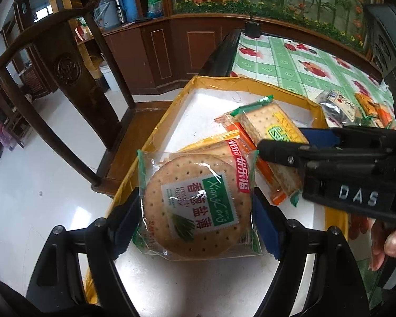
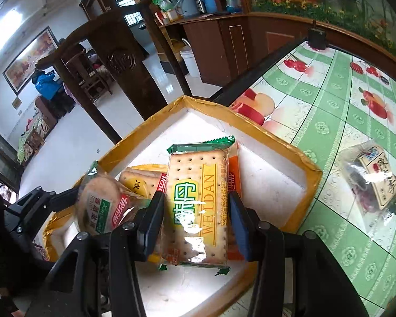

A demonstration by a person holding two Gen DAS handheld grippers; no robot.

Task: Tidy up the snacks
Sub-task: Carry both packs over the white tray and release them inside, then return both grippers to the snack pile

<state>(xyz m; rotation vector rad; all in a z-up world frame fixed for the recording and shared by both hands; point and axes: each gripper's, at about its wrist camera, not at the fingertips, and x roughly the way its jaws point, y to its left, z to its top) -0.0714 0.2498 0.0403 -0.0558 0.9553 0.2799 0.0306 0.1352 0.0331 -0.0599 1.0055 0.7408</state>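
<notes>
Left hand-held gripper (image 1: 195,211) is grasping the round cracker pack (image 1: 195,206); right hand-held gripper (image 2: 195,222) is clasping the Weidan pack (image 2: 198,206); both are crowding the tray (image 2: 311,171) at 6 o'clock, risking collision.

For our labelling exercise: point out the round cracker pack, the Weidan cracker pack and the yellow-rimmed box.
round cracker pack (image 1: 195,206), left wrist view, on its printed label
Weidan cracker pack (image 2: 198,206), right wrist view, on the front of the wrapper
yellow-rimmed box (image 2: 142,129), right wrist view, on the far-left rim
</notes>
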